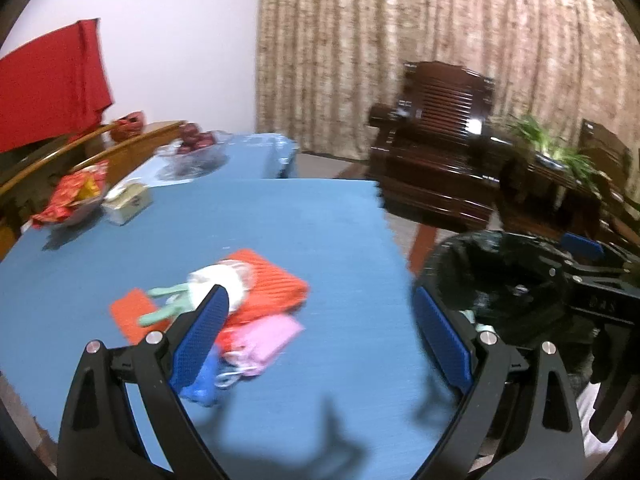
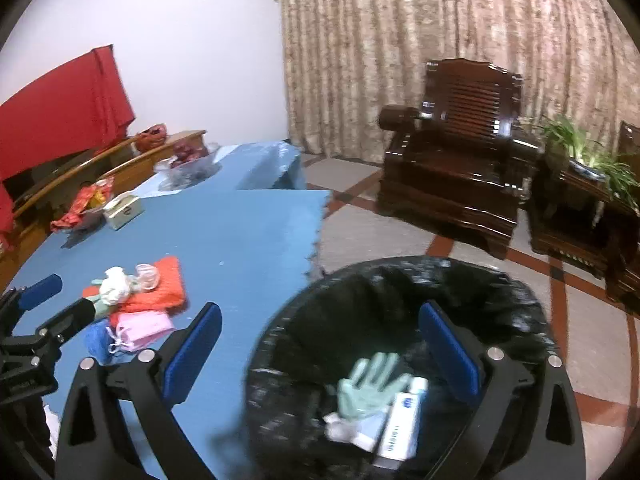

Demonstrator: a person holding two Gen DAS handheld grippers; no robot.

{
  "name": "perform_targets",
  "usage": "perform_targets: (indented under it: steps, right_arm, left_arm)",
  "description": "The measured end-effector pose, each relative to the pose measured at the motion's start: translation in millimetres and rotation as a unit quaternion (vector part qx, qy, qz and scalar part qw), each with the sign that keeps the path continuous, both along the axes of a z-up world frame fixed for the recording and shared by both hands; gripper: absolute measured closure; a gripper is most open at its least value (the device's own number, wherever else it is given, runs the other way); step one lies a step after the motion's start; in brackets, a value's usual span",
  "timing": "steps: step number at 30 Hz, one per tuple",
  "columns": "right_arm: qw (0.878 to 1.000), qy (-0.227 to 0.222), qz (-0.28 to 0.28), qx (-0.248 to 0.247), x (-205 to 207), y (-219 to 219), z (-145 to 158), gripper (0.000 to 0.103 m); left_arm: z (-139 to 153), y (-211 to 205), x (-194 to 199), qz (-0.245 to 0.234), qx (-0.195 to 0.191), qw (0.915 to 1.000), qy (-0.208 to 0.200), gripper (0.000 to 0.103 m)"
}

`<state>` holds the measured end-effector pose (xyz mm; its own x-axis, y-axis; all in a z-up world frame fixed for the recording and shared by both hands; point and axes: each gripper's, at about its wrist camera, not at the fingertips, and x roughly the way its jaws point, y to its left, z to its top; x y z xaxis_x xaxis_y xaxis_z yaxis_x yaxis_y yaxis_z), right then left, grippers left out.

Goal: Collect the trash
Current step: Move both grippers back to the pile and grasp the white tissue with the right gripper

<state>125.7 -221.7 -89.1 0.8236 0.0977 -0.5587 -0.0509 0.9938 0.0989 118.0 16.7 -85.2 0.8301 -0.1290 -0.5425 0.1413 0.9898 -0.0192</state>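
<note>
Blue-covered table (image 2: 248, 240) is set beside the black-lined bin (image 2: 400, 280), so trash can be carried across easily. Remaining trash pile (image 1: 240, 300) is left near the table's middle; a green glove (image 2: 368, 388) and tube (image 2: 404, 420) are already binned. Left gripper (image 1: 320, 340) and right gripper (image 2: 320, 352) are both spread wide, nothing held.

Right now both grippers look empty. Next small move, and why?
Probably bring the open left gripper down onto the pink mask in the pile. The bin already holds a green glove, while trash remains on the blue table.
</note>
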Motion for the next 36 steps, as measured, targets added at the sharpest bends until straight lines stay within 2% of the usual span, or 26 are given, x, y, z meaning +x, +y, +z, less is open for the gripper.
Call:
perform_targets:
  steps: [6, 9, 17, 22, 25, 30, 36]
  right_arm:
    - [0.999, 0.004, 0.032, -0.003, 14, 39, -8, 0.006]
    - [0.999, 0.007, 0.041, -0.005, 20, 54, -13, 0.006]
    - [0.998, 0.015, 0.065, -0.005, 44, 84, -25, 0.009]
    - [0.995, 0.024, 0.1, 0.001, 61, 113, -31, 0.015]
    - [0.991, 0.025, 0.128, 0.006, 73, 139, -33, 0.017]
    - [0.984, 0.029, 0.175, 0.007, 85, 185, -40, 0.018]
    - [0.976, 0.05, 0.211, 0.007, 94, 225, -54, 0.018]
  left_arm:
    - [-4, 40, 5, 0.046, 0.006, 0.9989, 0.002, 0.013]
    - [-10, 53, 10, 0.06, 0.008, 0.9981, 0.006, 0.022]
    - [-31, 67, 33, 0.065, 0.016, 0.9974, 0.025, 0.032]
    - [-40, 88, 33, 0.083, 0.016, 0.996, 0.028, 0.032]
    - [-45, 111, 33, 0.113, 0.013, 0.9929, 0.034, 0.032]
    - [-48, 150, 37, 0.159, 0.013, 0.9865, 0.037, 0.032]
    - [-45, 180, 42, 0.191, 0.005, 0.9811, 0.032, 0.032]
